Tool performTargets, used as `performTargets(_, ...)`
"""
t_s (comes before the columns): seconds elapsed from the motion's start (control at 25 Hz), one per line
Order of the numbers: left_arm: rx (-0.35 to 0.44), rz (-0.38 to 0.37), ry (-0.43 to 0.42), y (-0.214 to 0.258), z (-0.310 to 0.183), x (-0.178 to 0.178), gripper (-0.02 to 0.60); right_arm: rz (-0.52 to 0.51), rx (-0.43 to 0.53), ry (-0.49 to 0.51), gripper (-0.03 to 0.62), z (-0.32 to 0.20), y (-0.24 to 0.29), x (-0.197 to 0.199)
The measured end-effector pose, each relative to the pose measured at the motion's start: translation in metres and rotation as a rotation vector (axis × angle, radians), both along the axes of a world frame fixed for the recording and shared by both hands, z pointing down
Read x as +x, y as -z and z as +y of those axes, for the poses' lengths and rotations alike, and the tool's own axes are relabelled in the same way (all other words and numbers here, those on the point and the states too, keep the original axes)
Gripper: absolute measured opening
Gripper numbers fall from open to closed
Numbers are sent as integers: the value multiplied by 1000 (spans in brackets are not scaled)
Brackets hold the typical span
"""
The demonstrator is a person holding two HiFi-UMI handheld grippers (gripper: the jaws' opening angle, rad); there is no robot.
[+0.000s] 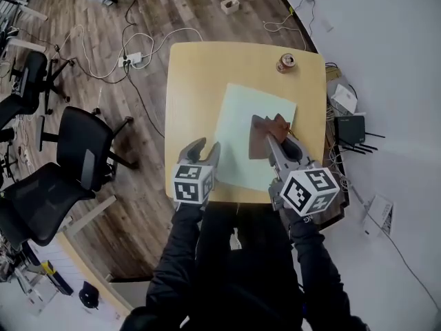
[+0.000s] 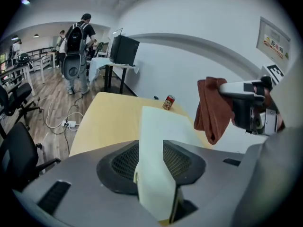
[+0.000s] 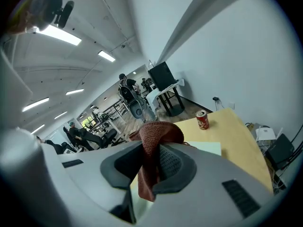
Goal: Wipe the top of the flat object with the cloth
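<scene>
A pale green flat sheet [image 1: 241, 129] lies on the yellow table [image 1: 200, 81]. My right gripper [image 1: 279, 143] is shut on a brown cloth [image 1: 265, 133], which hangs over the sheet's right part. In the right gripper view the cloth [image 3: 151, 145] is bunched between the jaws and droops below them. My left gripper [image 1: 204, 150] is open at the sheet's near left edge. In the left gripper view the sheet [image 2: 158, 126] shows in the gap between the jaws, with the cloth [image 2: 213, 110] and the right gripper [image 2: 246, 103] at the right.
A red drink can [image 1: 286, 62] stands near the table's far right corner. Black office chairs [image 1: 76, 157] stand to the left, with cables and a power strip [image 1: 131, 59] on the wooden floor. A black router [image 1: 351, 126] sits by the white wall. People stand far back in the room.
</scene>
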State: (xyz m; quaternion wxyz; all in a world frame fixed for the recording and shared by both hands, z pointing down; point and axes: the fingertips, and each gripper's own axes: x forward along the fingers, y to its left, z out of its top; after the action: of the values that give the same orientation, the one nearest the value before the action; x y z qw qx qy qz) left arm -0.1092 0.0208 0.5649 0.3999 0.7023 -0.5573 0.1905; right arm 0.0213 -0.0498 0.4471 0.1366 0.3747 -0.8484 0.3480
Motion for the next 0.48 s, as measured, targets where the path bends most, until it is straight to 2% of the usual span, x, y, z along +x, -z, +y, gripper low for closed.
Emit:
performTargets(0.24, -82, 30, -45, -43, -6, 4, 153, -114, -96, -12, 78, -36, -39, -36)
performTargets(0.4, -122, 29, -77, -56, -2, 9, 153, -142, -110, -5, 78, -60, -54, -61)
performTargets(0.48, -130, 27, -73, -61, -2, 9, 126, -143, -111, 4, 78, -70, -61, -72)
